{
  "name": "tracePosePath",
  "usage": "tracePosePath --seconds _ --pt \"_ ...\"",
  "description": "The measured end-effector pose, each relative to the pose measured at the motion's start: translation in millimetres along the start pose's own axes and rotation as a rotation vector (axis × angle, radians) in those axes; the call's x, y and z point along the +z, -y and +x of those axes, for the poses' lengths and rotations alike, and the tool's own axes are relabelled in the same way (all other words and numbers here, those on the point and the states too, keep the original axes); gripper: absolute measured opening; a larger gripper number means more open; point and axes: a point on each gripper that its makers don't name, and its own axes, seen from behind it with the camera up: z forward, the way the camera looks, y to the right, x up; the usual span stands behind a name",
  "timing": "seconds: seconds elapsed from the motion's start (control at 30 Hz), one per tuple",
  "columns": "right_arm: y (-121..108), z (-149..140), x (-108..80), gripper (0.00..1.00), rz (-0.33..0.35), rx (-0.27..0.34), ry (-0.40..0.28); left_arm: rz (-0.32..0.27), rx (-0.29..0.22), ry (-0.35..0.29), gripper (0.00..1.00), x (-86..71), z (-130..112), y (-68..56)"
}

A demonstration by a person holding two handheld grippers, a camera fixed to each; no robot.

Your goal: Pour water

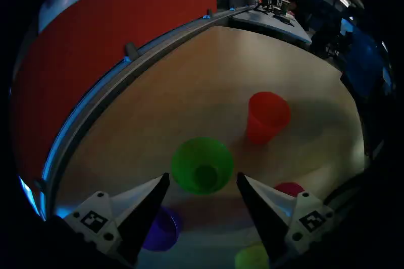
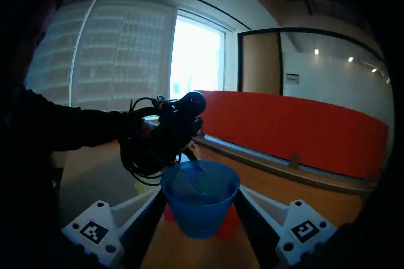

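In the left gripper view, a red partition (image 1: 101,42) is running along the table's (image 1: 202,77) far left edge. Near the table's close edge a purple cup (image 1: 164,228) is sitting partly under one finger. You are holding the left gripper (image 1: 202,175) with its fingers spread wide and gripping nothing. A green cup (image 1: 202,164) is standing upright just ahead of the tips, and neither finger is touching it. It looks empty, so it is probably waiting to receive the water, with the open fingers lined up either to steady it or to pick it up. Further right and farther from you, a red cup (image 1: 267,115) is standing upright, well apart from the green one.

In the right gripper view, your dark sleeve (image 2: 76,127) is reaching in from the left. At the centre, the right gripper (image 2: 200,191) is clamping a blue cup (image 2: 199,208), with one finger pressing on each side. You are holding it in the air, above the table. It seems to contain water, and you are holding it nearly level, probably so that nothing spills before the pour.
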Motion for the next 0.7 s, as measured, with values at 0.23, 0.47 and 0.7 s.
tracePosePath --seconds 0.23,0.47,0.7 --pt "-2.3 -0.7 -1.8 0.89 -0.009 0.005 0.005 -0.003 -0.014 0.018 1.00 4.6 1.6 0.7" --pt "-2.7 -3.0 -1.9 0.89 -0.016 0.008 0.008 -0.001 -0.015 0.056 1.00 10.3 -0.9 0.8" --pt "-5.3 -8.7 -3.6 0.89 -0.025 0.008 0.016 -0.006 -0.015 0.078 1.00 14.6 -0.1 -1.9"
